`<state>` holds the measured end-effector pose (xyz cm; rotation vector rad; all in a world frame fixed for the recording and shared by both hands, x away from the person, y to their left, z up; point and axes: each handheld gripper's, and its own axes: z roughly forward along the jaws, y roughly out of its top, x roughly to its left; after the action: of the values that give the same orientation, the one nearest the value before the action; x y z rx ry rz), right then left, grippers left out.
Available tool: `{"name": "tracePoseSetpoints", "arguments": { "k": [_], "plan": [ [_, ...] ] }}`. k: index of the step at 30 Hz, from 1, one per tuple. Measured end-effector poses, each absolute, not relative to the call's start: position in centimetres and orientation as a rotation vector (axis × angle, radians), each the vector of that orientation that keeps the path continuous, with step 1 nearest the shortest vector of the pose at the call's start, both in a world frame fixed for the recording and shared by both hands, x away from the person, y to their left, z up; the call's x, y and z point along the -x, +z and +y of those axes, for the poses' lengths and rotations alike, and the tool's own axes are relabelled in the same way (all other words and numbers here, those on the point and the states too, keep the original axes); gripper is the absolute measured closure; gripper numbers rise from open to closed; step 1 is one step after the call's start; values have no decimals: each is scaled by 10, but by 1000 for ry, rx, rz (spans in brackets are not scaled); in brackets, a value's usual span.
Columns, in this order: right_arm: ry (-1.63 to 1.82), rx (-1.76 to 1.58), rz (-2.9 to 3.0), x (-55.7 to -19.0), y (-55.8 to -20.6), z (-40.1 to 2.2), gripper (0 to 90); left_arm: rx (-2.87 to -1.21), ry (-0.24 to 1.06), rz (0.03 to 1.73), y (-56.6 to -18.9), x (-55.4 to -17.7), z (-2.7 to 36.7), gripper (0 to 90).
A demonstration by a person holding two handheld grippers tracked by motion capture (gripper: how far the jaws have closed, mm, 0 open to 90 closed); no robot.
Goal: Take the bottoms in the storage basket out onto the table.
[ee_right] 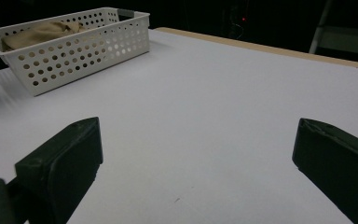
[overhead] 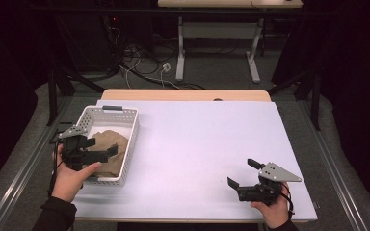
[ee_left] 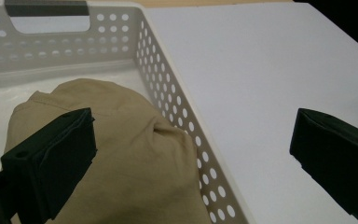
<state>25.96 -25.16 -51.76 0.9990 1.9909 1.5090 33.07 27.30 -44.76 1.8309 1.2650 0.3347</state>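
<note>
The left gripper [overhead: 101,153] hangs over the white basket [overhead: 131,126] on the left side of the table [overhead: 197,144]. Its jaws are wide apart and hold nothing. One jaw sits above the tan cloth [ee_left: 135,154], which lies bunched up inside the basket; the other is out past the basket wall. To grab well, I think it should move left so both jaws are over the cloth, dip down, and pinch a thick fold. The right gripper [overhead: 243,175] waits near the right edge, jaws wide apart too. I count one basket, one cloth, two grippers.
</note>
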Motion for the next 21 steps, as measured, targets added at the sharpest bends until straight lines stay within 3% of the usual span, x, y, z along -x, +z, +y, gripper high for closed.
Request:
{"name": "tracePoseSetpoints", "arguments": {
  "k": [21],
  "plan": [
    [1502,-1000,2009,-261,-519,-250,14,-1924,312,1412,-460,-346,278,6]
  ]
}}
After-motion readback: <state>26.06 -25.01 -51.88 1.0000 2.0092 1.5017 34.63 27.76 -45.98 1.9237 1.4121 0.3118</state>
